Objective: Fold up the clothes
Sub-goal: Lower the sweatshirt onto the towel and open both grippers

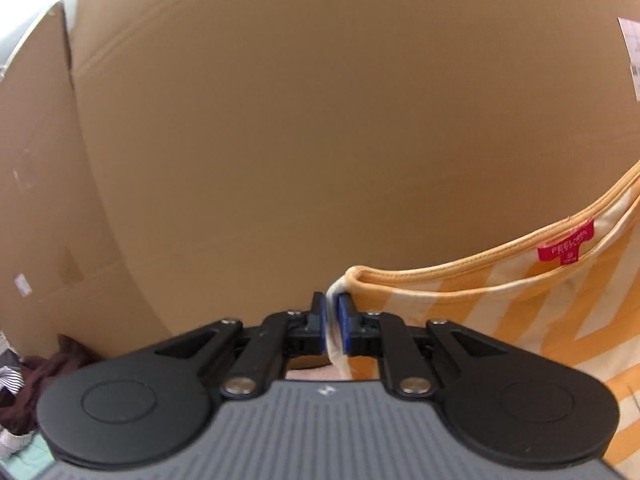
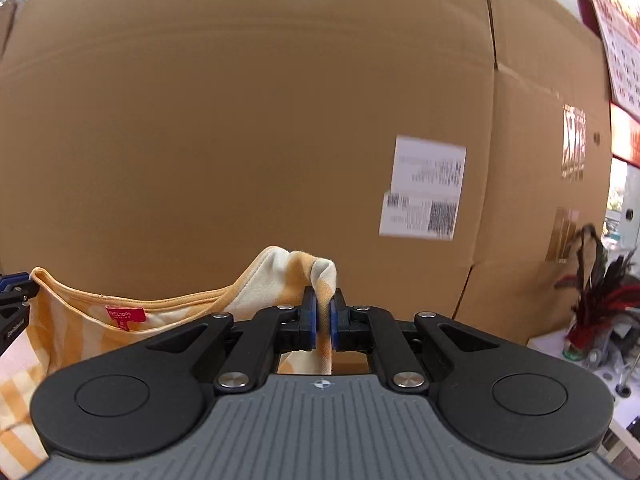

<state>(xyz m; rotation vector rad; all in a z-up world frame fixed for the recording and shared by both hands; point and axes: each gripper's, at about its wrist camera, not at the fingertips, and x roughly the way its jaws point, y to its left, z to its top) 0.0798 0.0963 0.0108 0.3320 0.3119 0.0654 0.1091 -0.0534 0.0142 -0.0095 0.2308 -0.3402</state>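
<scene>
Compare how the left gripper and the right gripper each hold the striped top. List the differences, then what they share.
The left gripper pinches the striped top beside the flat neckline edge; the right gripper pinches a bunched strap that flops over its fingers. The red label sits between them. Both are shut on cloth, holding it aloft.

Straight ahead of both grippers rose a big cardboard box [image 2: 240, 140], its wall filling the view and closing off the way forward. The orange-and-white striped top [image 1: 520, 304] stretched between the left gripper [image 1: 332, 312] and the right gripper [image 2: 323, 312], barring the gap between them. Low on the left sat a heap of clothes [image 1: 24, 384]; to the right, a cluttered white shelf [image 2: 592, 344] hemmed in that side.
</scene>
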